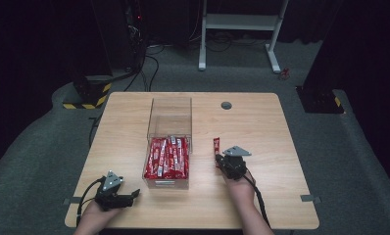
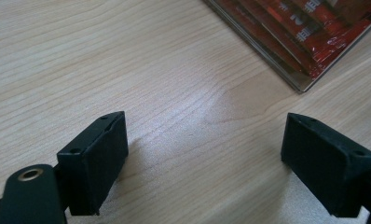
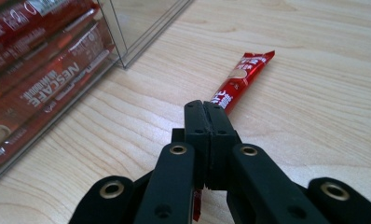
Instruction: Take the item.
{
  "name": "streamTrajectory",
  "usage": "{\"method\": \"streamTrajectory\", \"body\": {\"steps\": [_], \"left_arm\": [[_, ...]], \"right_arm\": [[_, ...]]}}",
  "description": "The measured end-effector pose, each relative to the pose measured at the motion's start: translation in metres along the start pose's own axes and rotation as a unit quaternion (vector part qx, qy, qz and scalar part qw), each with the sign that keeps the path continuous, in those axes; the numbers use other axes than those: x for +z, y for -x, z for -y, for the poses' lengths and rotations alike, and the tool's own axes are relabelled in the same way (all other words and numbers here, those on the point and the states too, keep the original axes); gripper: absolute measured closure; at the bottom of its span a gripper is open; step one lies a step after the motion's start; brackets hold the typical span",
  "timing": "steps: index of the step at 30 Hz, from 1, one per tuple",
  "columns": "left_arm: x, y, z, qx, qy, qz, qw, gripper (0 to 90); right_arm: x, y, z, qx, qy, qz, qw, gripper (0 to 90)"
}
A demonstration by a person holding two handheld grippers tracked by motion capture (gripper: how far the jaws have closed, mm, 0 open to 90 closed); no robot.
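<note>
A single red coffee stick sachet [image 3: 243, 79] lies on the wooden table [image 1: 261, 127], its near end pinched between the closed jaws of the right gripper [image 3: 206, 109]; the rest of the sachet runs forward past the fingertips, and a sliver of red shows beneath the jaws. In the high view this sachet [image 1: 216, 147] sits just ahead of the right gripper [image 1: 222, 159], to the side of the clear plastic box [image 1: 171, 115]. The box holds a packed layer of matching red sachets [image 1: 167, 157] in its near half; its wall stands beside the right gripper's jaws, apart from them. The left gripper [image 1: 134, 194] rests at the table's near left corner, jaws spread wide with bare wood between them [image 2: 202, 140]; the box corner [image 2: 305, 81] lies beyond its right finger.
</note>
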State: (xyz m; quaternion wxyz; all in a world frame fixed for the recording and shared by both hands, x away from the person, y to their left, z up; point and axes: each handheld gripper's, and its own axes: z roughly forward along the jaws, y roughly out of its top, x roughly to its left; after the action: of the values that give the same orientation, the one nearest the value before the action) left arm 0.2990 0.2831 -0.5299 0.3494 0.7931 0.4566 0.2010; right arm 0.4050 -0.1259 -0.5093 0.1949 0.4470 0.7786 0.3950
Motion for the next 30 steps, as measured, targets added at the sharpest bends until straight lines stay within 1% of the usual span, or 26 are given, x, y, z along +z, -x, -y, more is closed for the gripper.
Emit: {"method": "streamTrajectory", "body": {"steps": [4, 7, 10, 12, 16, 22, 27, 30], "left_arm": [[0.000, 0.000, 0.000, 0.000, 0.000, 0.000, 1.0000, 15.2], [0.000, 0.000, 0.000, 0.000, 0.001, 0.000, 1.0000, 15.2], [0.000, 0.000, 0.000, -0.001, 0.001, 0.000, 1.0000, 15.2], [0.000, 0.000, 0.000, -0.001, 0.000, 0.000, 1.0000, 15.2], [0.000, 0.000, 0.000, -0.001, 0.000, 0.000, 1.0000, 15.2], [0.000, 0.000, 0.000, 0.000, 0.000, 0.000, 1.0000, 15.2], [0.000, 0.000, 0.000, -0.001, 0.000, 0.001, 1.0000, 15.2], [0.000, 0.000, 0.000, -0.001, 0.000, 0.001, 1.0000, 15.2]], "right_arm": [[0.004, -0.001, 0.002, -0.004, -0.008, 0.002, 1.0000, 89.4], [0.006, -0.003, 0.004, -0.002, -0.016, 0.002, 0.9999, 88.6], [0.006, -0.003, 0.004, -0.006, -0.015, 0.003, 0.9999, 86.9], [0.007, -0.003, 0.005, -0.003, -0.017, 0.004, 0.9998, 84.8], [0.004, -0.003, 0.004, -0.002, -0.008, 0.005, 0.9999, 79.0], [-0.003, -0.002, 0.001, -0.004, 0.002, 0.000, 1.0000, 69.9], [-0.007, -0.003, -0.001, -0.011, 0.010, -0.002, 0.9999, 64.8], [-0.010, -0.004, -0.002, -0.010, 0.012, -0.003, 0.9999, 60.9]]}}
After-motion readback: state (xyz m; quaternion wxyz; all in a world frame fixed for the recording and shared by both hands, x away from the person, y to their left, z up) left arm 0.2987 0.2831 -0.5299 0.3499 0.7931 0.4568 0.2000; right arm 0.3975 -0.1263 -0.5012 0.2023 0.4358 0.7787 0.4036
